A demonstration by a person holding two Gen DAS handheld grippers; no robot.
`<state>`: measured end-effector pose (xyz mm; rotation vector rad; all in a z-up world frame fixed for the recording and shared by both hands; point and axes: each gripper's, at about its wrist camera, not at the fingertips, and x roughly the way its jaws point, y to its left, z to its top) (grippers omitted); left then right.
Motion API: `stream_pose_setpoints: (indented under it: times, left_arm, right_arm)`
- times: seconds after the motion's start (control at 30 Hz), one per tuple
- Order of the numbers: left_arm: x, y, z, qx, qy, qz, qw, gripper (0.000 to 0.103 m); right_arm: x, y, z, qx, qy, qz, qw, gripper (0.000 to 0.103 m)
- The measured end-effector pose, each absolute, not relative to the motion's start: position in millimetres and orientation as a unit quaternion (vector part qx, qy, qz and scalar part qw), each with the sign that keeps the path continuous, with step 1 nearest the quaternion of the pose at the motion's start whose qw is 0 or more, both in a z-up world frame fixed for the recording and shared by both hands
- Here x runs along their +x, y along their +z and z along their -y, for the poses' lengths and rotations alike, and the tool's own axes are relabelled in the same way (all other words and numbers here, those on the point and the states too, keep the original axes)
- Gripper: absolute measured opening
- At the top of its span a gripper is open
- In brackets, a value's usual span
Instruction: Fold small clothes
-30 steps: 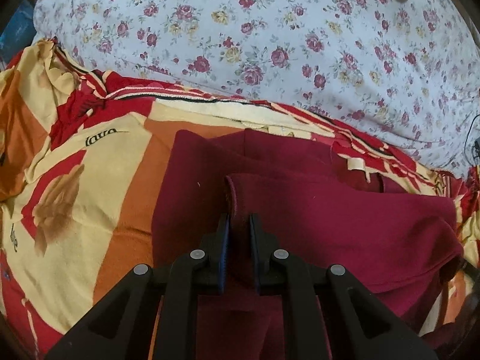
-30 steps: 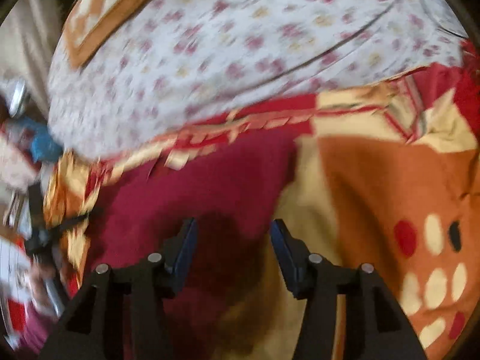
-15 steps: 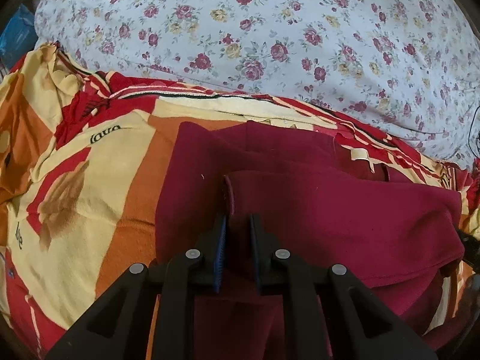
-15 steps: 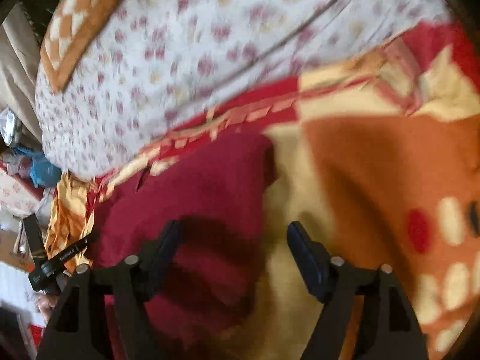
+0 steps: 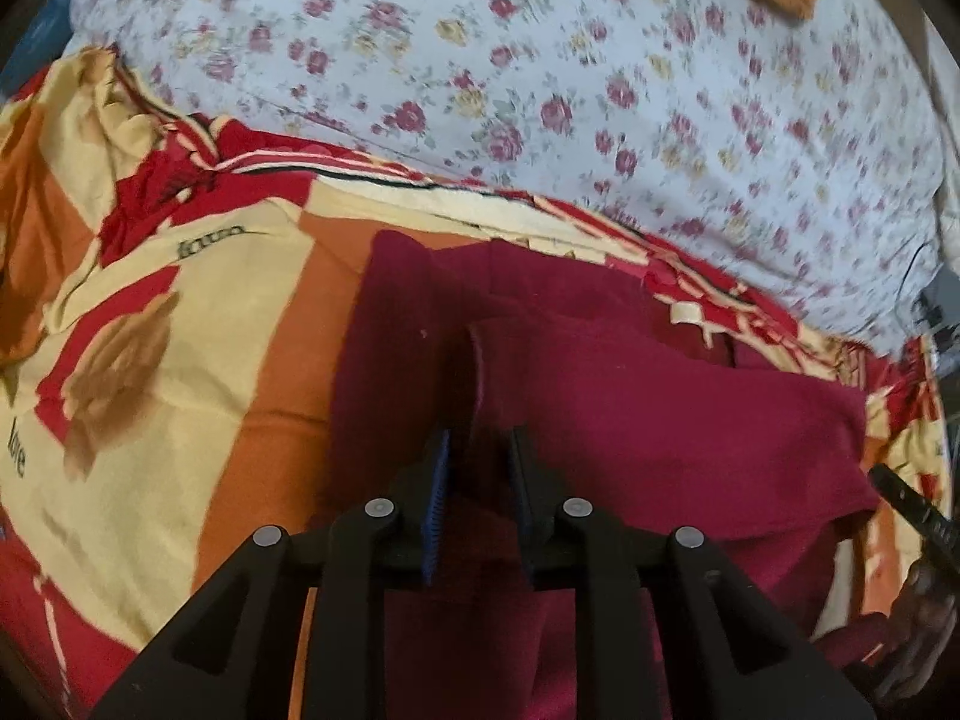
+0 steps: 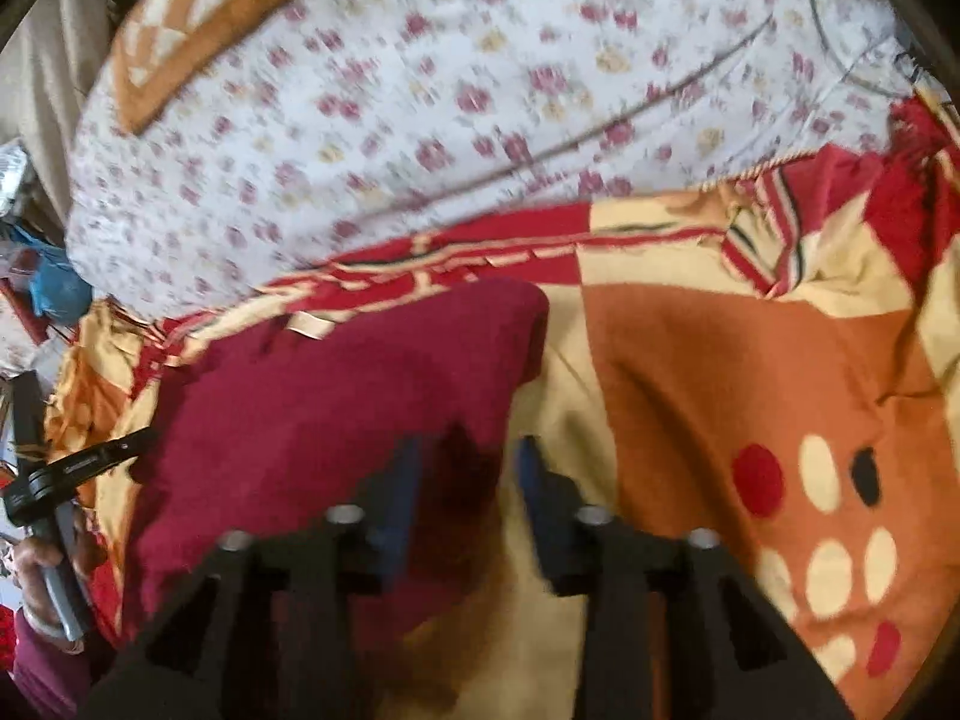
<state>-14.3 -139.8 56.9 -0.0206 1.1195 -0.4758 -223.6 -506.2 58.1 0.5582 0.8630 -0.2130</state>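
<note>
A dark red garment (image 5: pixel 660 420) lies partly folded on a red, orange and cream blanket (image 5: pixel 198 360). My left gripper (image 5: pixel 477 450) is shut on a raised fold of the garment near its left edge. In the right wrist view the garment (image 6: pixel 336 408) lies left of centre. My right gripper (image 6: pixel 465 456) is open just above the garment's right edge, holding nothing; its left finger is over the cloth, its right finger over the blanket (image 6: pixel 720 390).
A white floral sheet (image 5: pixel 600 90) covers the bed behind the blanket. An orange checked cushion (image 6: pixel 204 18) lies at the far end. The other gripper's handle (image 6: pixel 66 474) shows at the left edge. Clutter lies beside the bed at far left.
My right gripper has narrowed its opening and shifted over the garment's right edge. My left gripper keeps its hold on the fold and has pulled back slightly.
</note>
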Motion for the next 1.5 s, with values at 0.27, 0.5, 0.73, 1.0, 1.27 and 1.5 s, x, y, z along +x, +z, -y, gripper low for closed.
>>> stream_pose_setpoints:
  times: [0.27, 0.5, 0.73, 1.0, 1.27, 1.5]
  left_arm:
    - [-46.6, 58.3, 111.7, 0.012, -0.202, -0.522, 0.828, 0.009]
    - [-85.1, 58.1, 82.9, -0.006, -0.226, -0.532, 0.816, 0.016]
    - [-125.9, 46.3, 69.7, -0.013, -0.244, -0.553, 0.796, 0.017]
    - [-157.6, 42.2, 38.8, -0.07, -0.258, -0.578, 0.771, 0.025]
    - [-184.4, 37.3, 33.3, -0.088, -0.264, -0.595, 0.754, 0.025]
    - [-203.0, 30.3, 38.6, -0.058, -0.247, -0.602, 0.757, 0.025]
  right_arm:
    - [-200.9, 28.2, 456.6, 0.153, -0.109, -0.506, 0.842, 0.045]
    - [-250.1, 71.2, 459.9, 0.212, -0.073, -0.448, 0.865, 0.06]
    - [-297.0, 76.4, 435.8, 0.226, -0.017, -0.45, 0.864, 0.074]
    - [-336.3, 63.2, 414.3, 0.225, 0.028, -0.468, 0.854, 0.082]
    - [-361.0, 75.6, 396.4, 0.2, 0.084, -0.45, 0.866, 0.088]
    - [-355.1, 52.2, 403.1, 0.191, 0.039, -0.472, 0.86, 0.088]
